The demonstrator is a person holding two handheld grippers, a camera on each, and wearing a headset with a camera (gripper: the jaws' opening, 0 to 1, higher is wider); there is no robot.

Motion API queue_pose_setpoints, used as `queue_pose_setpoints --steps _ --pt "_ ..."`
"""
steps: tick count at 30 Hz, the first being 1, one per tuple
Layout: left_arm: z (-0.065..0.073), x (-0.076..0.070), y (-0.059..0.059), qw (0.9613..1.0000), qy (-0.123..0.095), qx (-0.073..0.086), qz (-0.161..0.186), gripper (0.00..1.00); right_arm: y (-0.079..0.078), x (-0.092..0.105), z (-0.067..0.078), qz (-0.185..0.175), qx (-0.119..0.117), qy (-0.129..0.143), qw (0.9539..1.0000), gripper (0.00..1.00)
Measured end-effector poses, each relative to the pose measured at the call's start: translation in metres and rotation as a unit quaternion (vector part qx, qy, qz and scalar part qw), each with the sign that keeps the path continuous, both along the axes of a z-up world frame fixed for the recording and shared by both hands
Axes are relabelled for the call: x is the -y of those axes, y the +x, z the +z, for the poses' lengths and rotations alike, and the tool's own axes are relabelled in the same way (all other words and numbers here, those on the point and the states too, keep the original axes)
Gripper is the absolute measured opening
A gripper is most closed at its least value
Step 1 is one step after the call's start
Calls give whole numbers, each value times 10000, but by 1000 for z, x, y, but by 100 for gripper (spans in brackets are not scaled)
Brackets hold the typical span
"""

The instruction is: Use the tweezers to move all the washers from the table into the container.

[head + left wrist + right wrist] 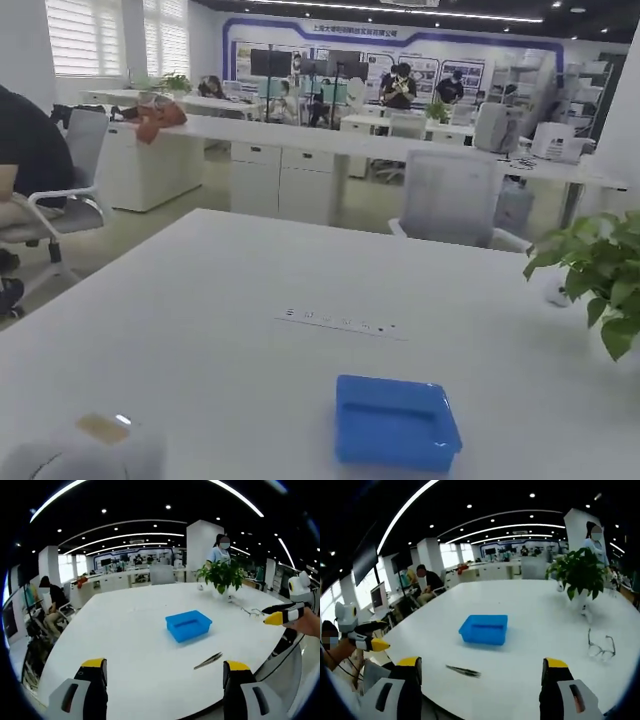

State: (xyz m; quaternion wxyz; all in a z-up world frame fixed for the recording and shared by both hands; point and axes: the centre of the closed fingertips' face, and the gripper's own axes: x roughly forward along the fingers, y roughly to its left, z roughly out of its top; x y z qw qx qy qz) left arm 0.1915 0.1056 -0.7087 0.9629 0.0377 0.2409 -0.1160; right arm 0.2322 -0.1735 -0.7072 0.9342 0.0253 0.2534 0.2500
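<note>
Left hand-held gripper (165, 680): you hold it with its jaws spread wide, gripping nothing, at the near edge of the bench (125, 630).
Right hand-held gripper (480, 680): its jaws are spread wide too, also gripping nothing, and it sits at the same bench edge.
Each gripper in the other's view: your right one comes into the left gripper view at 3 o'clock. Your left one comes into the right gripper view at 9 o'clock. Both are off the bench.
Tweezers (208, 660): they lie flat on the bench near its near edge, apart from both grippers. They are at 1 o'clock from your left jaws and at 11 o'clock from your right jaws.
Container (188, 625): this blue tray sits upright on the bench beyond the tweezers and apart from them. It is at 12 o'clock in both gripper views and low at 6 o'clock in the head view. You cannot tell what is inside it.
Glasses (601, 647): they rest on the bench at 2 o'clock in the right gripper view, well apart from the container.
Plant (577, 572): it stands on the bench beyond the glasses, at 1 o'clock in the right gripper view and at 3 o'clock in the head view.
Socket strip (340, 322): it is set flush in the bench, beyond the container at 12 o'clock in the head view.
</note>
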Motion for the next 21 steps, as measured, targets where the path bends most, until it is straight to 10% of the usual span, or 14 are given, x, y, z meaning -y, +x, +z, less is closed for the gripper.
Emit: queue_pose_setpoints --steps 21 --pt "-11 -2 5 9990 -298 -153 297 92 5 4 -20 123 -241 -324 9991 99"
